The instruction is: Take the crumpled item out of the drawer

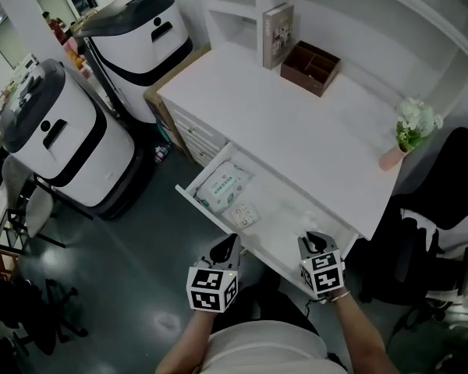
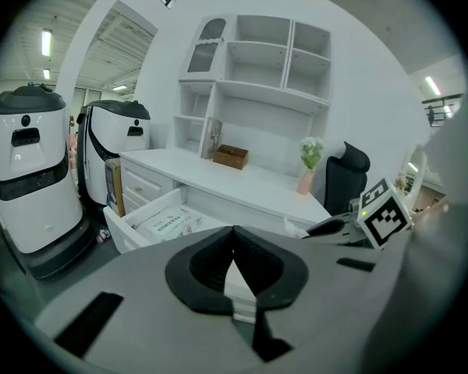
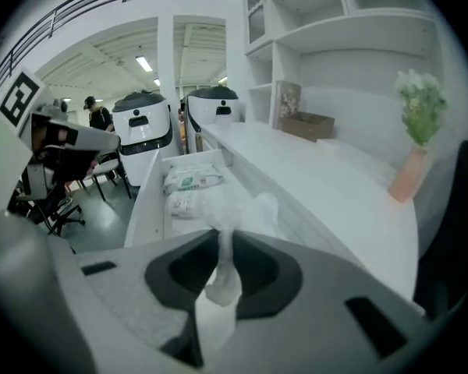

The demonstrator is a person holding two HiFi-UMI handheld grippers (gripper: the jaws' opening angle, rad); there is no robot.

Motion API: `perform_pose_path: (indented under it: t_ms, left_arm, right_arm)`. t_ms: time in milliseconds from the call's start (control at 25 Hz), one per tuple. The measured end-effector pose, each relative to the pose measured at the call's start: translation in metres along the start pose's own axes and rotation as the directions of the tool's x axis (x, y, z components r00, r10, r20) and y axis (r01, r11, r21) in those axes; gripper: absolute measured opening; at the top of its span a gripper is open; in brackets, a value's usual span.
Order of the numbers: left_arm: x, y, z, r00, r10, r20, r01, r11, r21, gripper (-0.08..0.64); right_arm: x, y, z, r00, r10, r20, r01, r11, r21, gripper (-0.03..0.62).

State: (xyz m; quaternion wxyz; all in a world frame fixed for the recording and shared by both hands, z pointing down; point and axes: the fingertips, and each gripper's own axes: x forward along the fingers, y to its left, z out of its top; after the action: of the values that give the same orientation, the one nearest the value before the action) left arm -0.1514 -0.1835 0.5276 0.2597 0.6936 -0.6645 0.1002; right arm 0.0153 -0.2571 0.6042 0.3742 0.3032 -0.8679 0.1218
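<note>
A smooth white tabletop (image 1: 296,123) runs below a white shelf unit (image 2: 253,61), whose arched upper compartment shows only in the left gripper view. Beside the tabletop on the dark glossy floor stand a rounded white machine (image 1: 58,135) with black bands and its twin (image 1: 140,33). A black office chair (image 1: 452,178) sits at the other end. The long, shallow white drawer (image 1: 207,211) stands open. On the tabletop are an upright book (image 1: 278,33), a brown wooden box (image 1: 310,66) whose compartments only the head view shows, and a pink vase (image 1: 391,158) of pale flowers. In the drawer lie a soft rectangular wipes pack (image 1: 225,181) and a smaller packet (image 1: 242,215). The right gripper (image 3: 221,236) has its jaws clamped on the crumpled item (image 3: 230,209), a thin white wrinkled wad held over the open drawer; the head view barely shows it. The left gripper (image 2: 233,229) has its jaws together with nothing between them.
</note>
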Motion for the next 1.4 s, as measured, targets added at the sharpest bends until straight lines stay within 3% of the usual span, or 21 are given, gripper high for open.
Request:
perform_pose_path:
  t_ms: [440,960,1400]
  left_arm:
    - [0.012,-0.020,0.011,0.995,-0.104,-0.004,0.104,0.992,0.070,-0.008]
    - [0.023,-0.051,0.017,0.978,-0.206,-0.024,0.208,0.967,0.146,-0.008]
    - [0.022,-0.066,0.021,0.968,-0.250,-0.010,0.248,0.952,0.180,-0.008]
  right_arm:
    - [-0.057,-0.008,0.030,0.980,-0.129,0.154,0.106,0.983,0.148,0.064]
    - [-0.121,-0.012,0.049,0.918,-0.258,0.302,0.168,0.941,0.293,0.064]
    - [-0.155,-0.007,0.044,0.879,-0.332,0.341,0.210,0.914,0.348,0.064]
